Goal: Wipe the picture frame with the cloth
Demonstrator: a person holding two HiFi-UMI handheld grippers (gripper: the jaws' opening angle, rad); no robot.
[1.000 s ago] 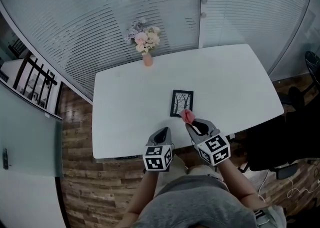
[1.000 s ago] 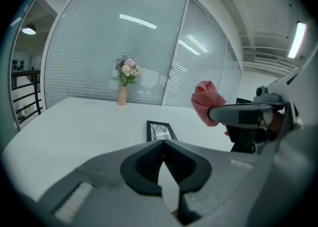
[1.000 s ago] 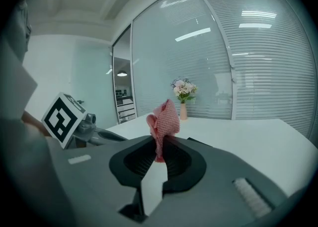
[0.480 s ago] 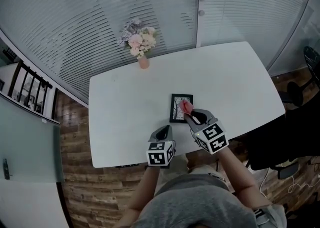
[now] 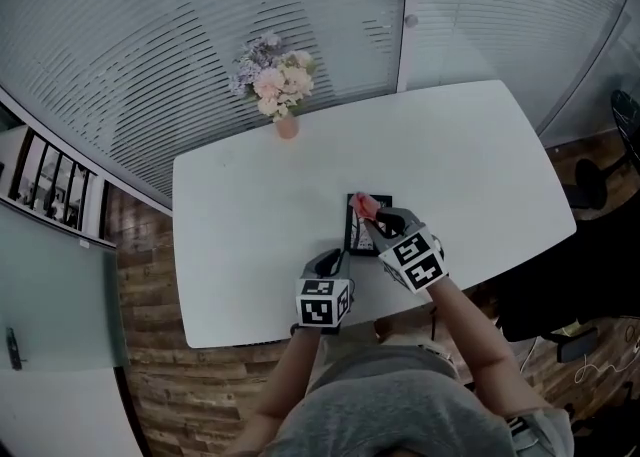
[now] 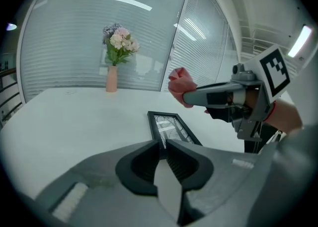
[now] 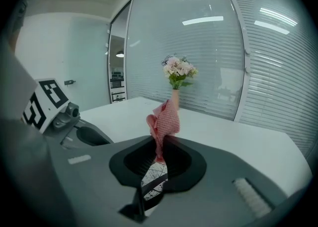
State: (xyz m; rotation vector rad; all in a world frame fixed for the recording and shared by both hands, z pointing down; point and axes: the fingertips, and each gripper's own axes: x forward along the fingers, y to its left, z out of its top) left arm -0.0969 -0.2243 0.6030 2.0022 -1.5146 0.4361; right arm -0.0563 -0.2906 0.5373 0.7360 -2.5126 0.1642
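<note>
A small black picture frame (image 5: 361, 226) with a tree print lies flat on the white table (image 5: 250, 195), near the front edge. My right gripper (image 5: 372, 213) hovers over it, shut on a pink cloth (image 5: 366, 205) that sticks out past the jaw tips. The right gripper view shows the cloth (image 7: 164, 121) standing up from the closed jaws, with the frame's print (image 7: 154, 180) below. My left gripper (image 5: 333, 261) sits shut and empty just left of the frame, at the table's front edge. Its own view shows the frame (image 6: 171, 127) ahead and the cloth (image 6: 180, 87) above it.
A pink vase of flowers (image 5: 275, 90) stands at the table's back edge, by a glass wall with blinds. A dark office chair (image 5: 560, 285) sits to the right of the table. Wooden floor lies on the left and at the front.
My right gripper has carried the cloth forward, from the frame's near edge to above the frame. The left gripper has edged forward a little.
</note>
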